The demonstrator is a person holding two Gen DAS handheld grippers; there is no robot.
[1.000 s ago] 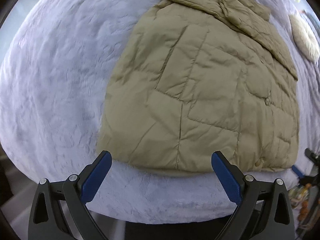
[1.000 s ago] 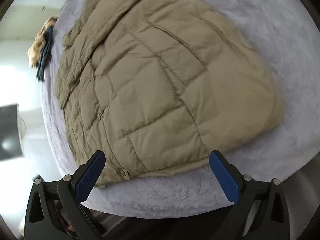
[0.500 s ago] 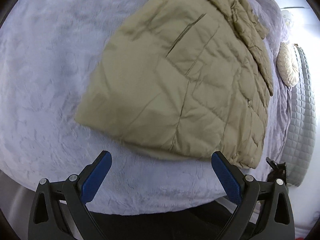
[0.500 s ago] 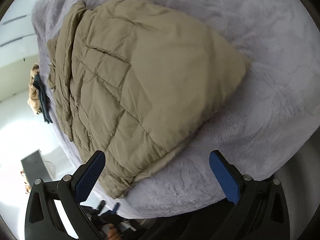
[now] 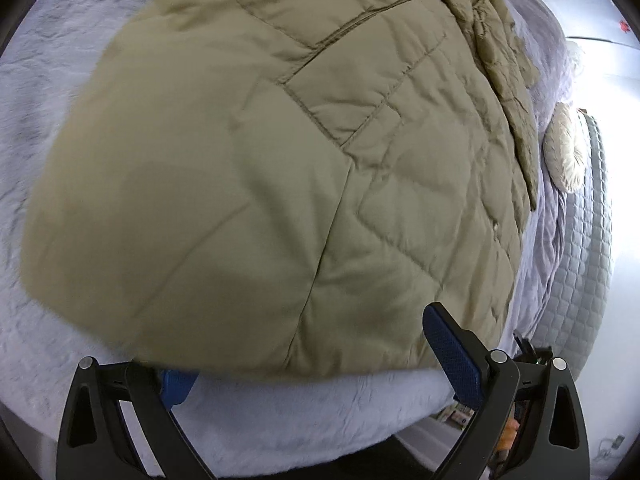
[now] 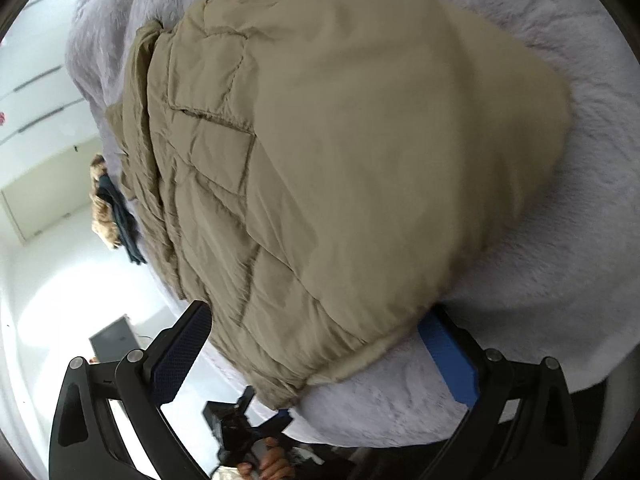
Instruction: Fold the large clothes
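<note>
nowhere legible writing: khaki quilted jacket on grey fleece blanket.

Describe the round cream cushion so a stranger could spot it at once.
Start at the bed covered by a pale lilac blanket, where the big tan padded jacket lies. Look past the jacket's far right edge to the grey quilted cover. The cushion rests there: small, round, fluffy and cream, the only pale furry disc in sight.

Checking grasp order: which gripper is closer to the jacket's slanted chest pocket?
Left, probably. The left gripper straddles the hem below the pocket; the right gripper straddles the jacket at another hem corner.
</note>
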